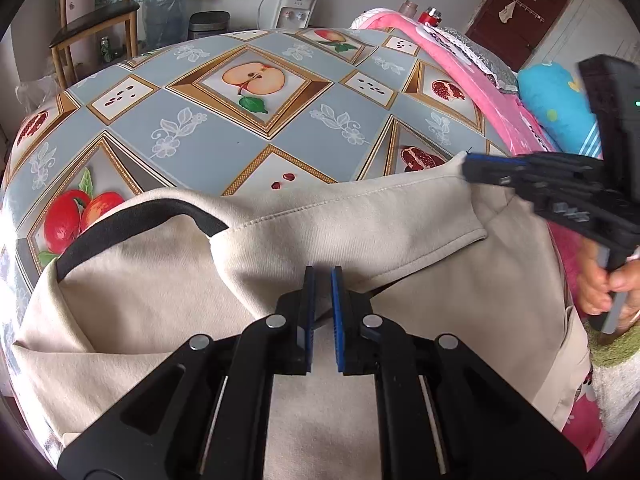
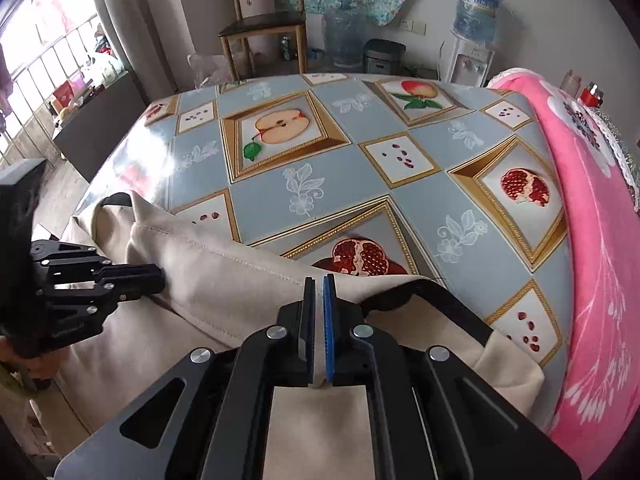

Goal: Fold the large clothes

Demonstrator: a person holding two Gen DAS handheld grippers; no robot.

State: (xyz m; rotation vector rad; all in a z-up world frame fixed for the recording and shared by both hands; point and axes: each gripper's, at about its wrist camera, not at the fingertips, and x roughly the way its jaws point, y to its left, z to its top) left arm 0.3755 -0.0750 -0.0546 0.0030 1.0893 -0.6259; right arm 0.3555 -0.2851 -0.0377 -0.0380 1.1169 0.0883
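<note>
On the left side of the table (image 2: 360, 184), which has a cloth printed with apples and pomegranates, lies the beige garment (image 1: 168, 300). It is spread over the near edge, with a black trim (image 1: 136, 220) at the left part and a stitched hem running across. The left gripper (image 1: 322, 312) points down at the cloth; its jaws stand almost together, with a fold of the beige fabric pinched between the blue pads. More to the right, the right gripper (image 2: 318, 320) has its jaws closed on the hem of the same garment, and a thin pale edge of cloth shows between the pads. A hand (image 1: 604, 284) holds its handle. At the far right a pink blanket (image 2: 592, 216) lies beside the table.
</note>
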